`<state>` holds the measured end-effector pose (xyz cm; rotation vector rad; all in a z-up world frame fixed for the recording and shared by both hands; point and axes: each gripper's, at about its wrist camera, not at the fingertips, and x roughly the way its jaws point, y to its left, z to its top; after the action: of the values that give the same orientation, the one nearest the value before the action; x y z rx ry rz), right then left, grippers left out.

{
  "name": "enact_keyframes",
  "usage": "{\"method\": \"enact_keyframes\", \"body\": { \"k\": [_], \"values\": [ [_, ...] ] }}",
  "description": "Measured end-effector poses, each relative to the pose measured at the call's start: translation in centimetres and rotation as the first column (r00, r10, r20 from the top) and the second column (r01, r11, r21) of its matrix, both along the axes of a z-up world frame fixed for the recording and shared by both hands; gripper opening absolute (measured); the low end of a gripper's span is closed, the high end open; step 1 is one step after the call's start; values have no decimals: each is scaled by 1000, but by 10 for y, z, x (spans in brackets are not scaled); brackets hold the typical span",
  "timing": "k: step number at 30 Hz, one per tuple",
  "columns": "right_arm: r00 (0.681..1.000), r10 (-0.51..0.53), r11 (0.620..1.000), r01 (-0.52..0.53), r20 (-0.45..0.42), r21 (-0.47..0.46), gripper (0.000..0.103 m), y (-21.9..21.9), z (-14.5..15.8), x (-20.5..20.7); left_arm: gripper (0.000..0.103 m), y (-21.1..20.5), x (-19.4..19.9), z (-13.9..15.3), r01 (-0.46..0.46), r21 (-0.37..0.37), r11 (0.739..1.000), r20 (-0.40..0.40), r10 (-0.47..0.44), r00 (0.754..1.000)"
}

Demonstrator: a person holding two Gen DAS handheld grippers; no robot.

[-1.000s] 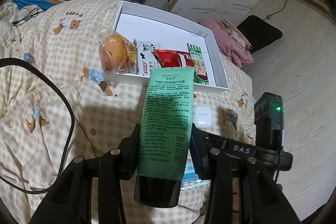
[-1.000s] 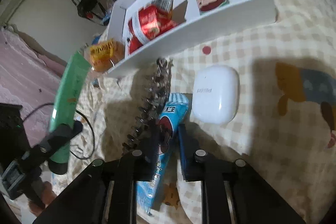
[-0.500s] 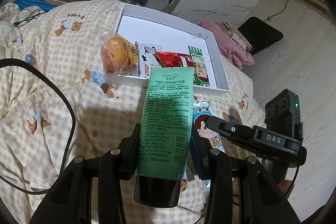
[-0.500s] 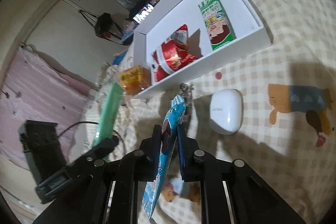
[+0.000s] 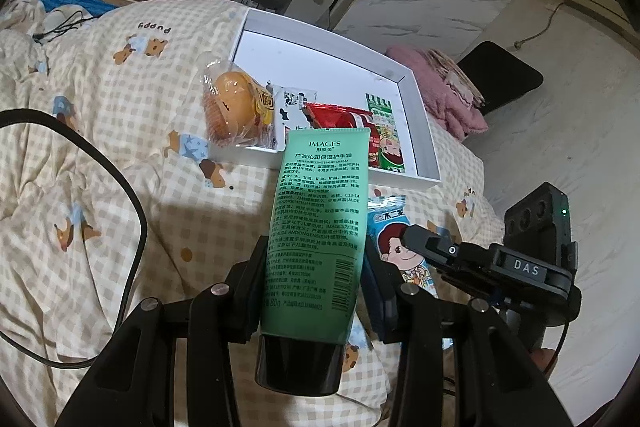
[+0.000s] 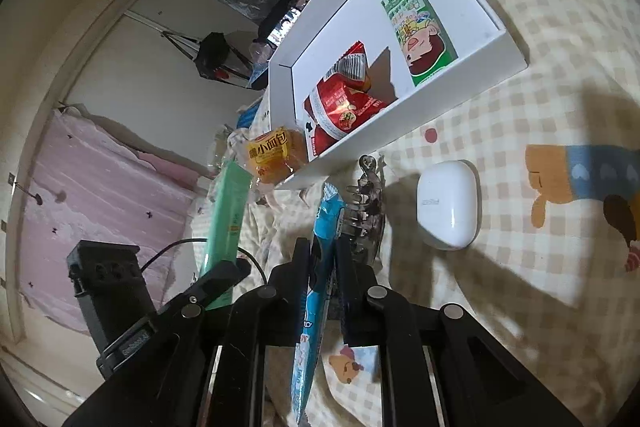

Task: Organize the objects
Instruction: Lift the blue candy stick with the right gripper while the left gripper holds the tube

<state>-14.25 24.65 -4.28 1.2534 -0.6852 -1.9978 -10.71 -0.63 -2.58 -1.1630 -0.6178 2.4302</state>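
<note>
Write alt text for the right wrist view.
The right gripper grips a blue snack packet edge-on above a checked bedspread. Ahead, a white tray holds red and green packets; a white case lies to the right.

A green hand cream tube (image 5: 320,227) with a black cap is held above the checked bedspread, cap nearest the camera. A blue snack packet (image 6: 316,275) with a cartoon face is held on edge. In the white tray (image 6: 440,83) lie a red packet (image 6: 344,103), a green packet (image 6: 416,31) and a wrapped bun (image 5: 236,107); a white case (image 6: 448,207) and hair clip (image 6: 368,207) lie beside it.
</note>
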Motion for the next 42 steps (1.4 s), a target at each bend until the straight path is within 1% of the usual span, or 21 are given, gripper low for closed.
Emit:
{"method": "enact_keyframes", "body": {
  "k": [3, 10, 13, 15, 18, 20, 24, 26, 28, 30, 34, 38, 41, 42],
  "values": [
    [1000, -5, 1000, 5, -28, -17, 14, 3, 6, 1, 45, 1, 0, 1, 6, -1, 1000, -9, -6, 1000],
    [987, 55, 994, -68, -150, -82, 14, -6, 28, 11, 45, 4, 0, 6, 12, -34, 999, -33, -14, 999],
    [984, 60, 992, -78, -167, -103, 14, -6, 33, 11, 45, 3, -2, 10, 8, -53, 999, -50, -11, 999],
    [987, 61, 987, -82, -148, -141, 14, -7, 35, 3, 45, 2, -5, 14, 5, -55, 998, -58, -8, 998],
    [990, 62, 977, -86, -127, -197, 14, -6, 39, -8, 45, -2, -11, 21, -4, -21, 1000, -69, 2, 998],
    [990, 60, 970, -88, -130, -224, 14, -5, 43, -12, 45, -5, -16, 26, -9, 5, 1000, -74, 9, 997],
    [989, 45, 960, -82, -144, -267, 14, -1, 59, -24, 45, -11, -26, 40, -39, 40, 998, -88, 42, 995],
    [989, 39, 949, -81, -142, -304, 14, 2, 68, -31, 45, -15, -32, 51, -42, 63, 997, -106, 49, 993],
    [986, 45, 933, -99, -161, -346, 14, 4, 82, -35, 45, -16, -37, 60, -52, 55, 997, -121, 59, 991],
    [979, 37, 930, -106, -199, -351, 14, 7, 97, -38, 45, -17, -42, 71, -67, 37, 997, -144, 72, 987],
    [970, 4, 944, -83, -241, -318, 14, 9, 117, -48, 45, -18, -55, 86, -83, 21, 996, -165, 85, 983],
    [967, -32, 945, -52, -251, -323, 14, 17, 121, -60, 45, -14, -72, 96, -92, -18, 996, -193, 87, 977],
    [967, -62, 948, -21, -248, -318, 14, 24, 120, -74, 45, -10, -87, 97, -49, 10, 999, -185, 50, 982],
    [967, -69, 946, -14, -244, -323, 14, 25, 120, -80, 45, -8, -91, 96, -44, 5, 999, -185, 44, 982]
  ]
}}
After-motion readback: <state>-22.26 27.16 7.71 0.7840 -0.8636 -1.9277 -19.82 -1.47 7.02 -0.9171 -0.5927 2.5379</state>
